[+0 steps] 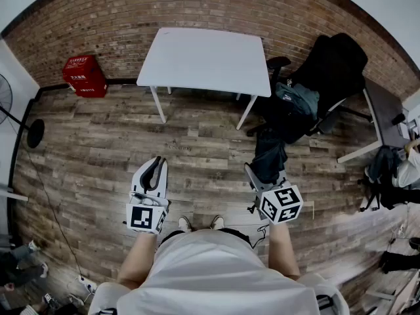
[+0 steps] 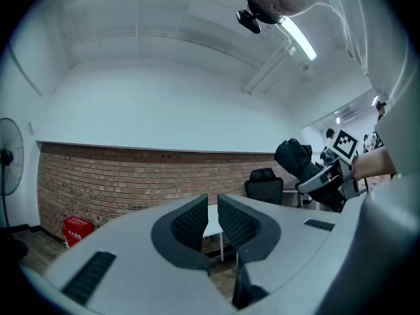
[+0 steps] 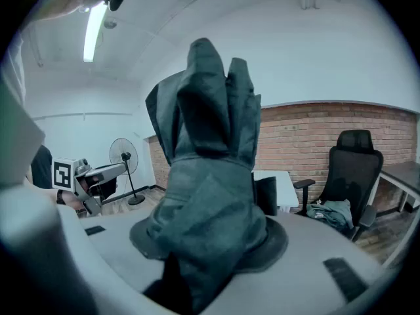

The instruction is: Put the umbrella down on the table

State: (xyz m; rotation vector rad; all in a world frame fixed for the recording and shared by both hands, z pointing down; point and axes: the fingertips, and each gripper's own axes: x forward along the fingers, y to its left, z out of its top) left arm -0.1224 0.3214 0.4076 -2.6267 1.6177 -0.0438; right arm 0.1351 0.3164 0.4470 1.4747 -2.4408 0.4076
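Note:
My right gripper (image 1: 254,174) is shut on a folded dark umbrella (image 1: 269,155), held above the wooden floor in front of me. In the right gripper view the umbrella (image 3: 209,176) fills the middle, standing up between the jaws and hiding their tips. The left gripper view shows the umbrella (image 2: 297,161) at the right, held out at about the same height. My left gripper (image 1: 156,164) hangs to the left, jaws almost touching with nothing between them (image 2: 209,207). The white table (image 1: 203,58) stands further ahead against the brick wall, some way beyond both grippers.
A black office chair (image 1: 331,67) with a bag and dark clothes (image 1: 296,102) stands right of the table. A red box (image 1: 84,75) sits by the wall at left, a standing fan (image 1: 18,120) at the far left, a grey desk (image 1: 384,113) at the right.

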